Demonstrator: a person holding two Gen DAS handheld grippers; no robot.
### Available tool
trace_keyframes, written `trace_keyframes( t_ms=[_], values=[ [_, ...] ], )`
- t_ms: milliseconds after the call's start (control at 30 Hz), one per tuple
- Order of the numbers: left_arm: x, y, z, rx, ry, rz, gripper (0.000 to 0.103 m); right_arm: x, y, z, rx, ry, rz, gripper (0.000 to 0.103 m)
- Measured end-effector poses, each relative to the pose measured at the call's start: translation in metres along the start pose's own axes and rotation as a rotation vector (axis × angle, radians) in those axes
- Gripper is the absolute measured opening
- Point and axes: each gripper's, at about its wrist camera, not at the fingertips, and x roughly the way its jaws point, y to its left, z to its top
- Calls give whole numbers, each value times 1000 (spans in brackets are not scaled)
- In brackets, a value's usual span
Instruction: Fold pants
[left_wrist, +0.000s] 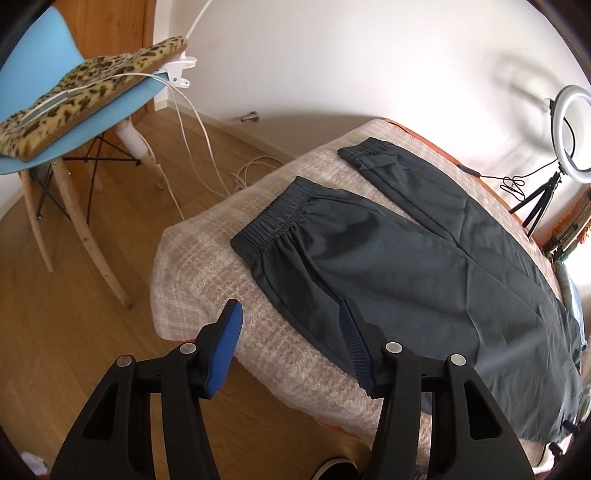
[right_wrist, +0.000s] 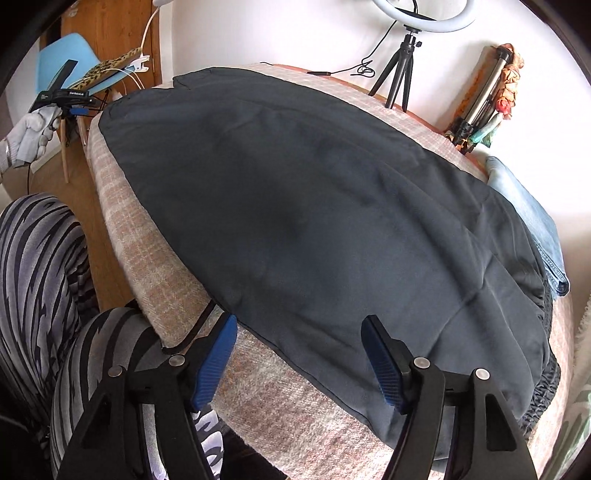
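The dark grey pants (left_wrist: 424, 266) are lying spread flat on a pink-and-white plaid blanket (left_wrist: 207, 266) covering the table, both elastic cuffs pointing toward the far left edge. The left gripper (left_wrist: 291, 314) is hovering released over the near hem. The right gripper (right_wrist: 299, 328) is hanging released above the near edge of the fabric. A blue chair (left_wrist: 33, 92) is standing far left, a ring light (left_wrist: 572, 133) far right.

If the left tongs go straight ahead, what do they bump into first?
Most likely the dark pants. The left tongs are open and point at the pants' near edge, lying on the plaid blanket. Depth is unclear, so they might brush the blanket first.
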Motion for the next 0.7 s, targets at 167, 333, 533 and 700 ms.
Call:
trace_keyframes(
  t_ms=[167, 333, 533, 700],
  values=[
    [24, 11, 11, -28, 28, 15, 53, 10, 4, 5, -32, 20, 11, 71],
    [39, 13, 17, -39, 40, 22, 53, 15, 2, 11, -34, 26, 16, 71],
    [46, 6, 22, -24, 20, 58, 42, 14, 8, 13, -58, 29, 7, 61],
    [46, 4, 24, -25, -2, 57, 16, 12, 17, 19, -100, 19, -30, 32]
  ],
)
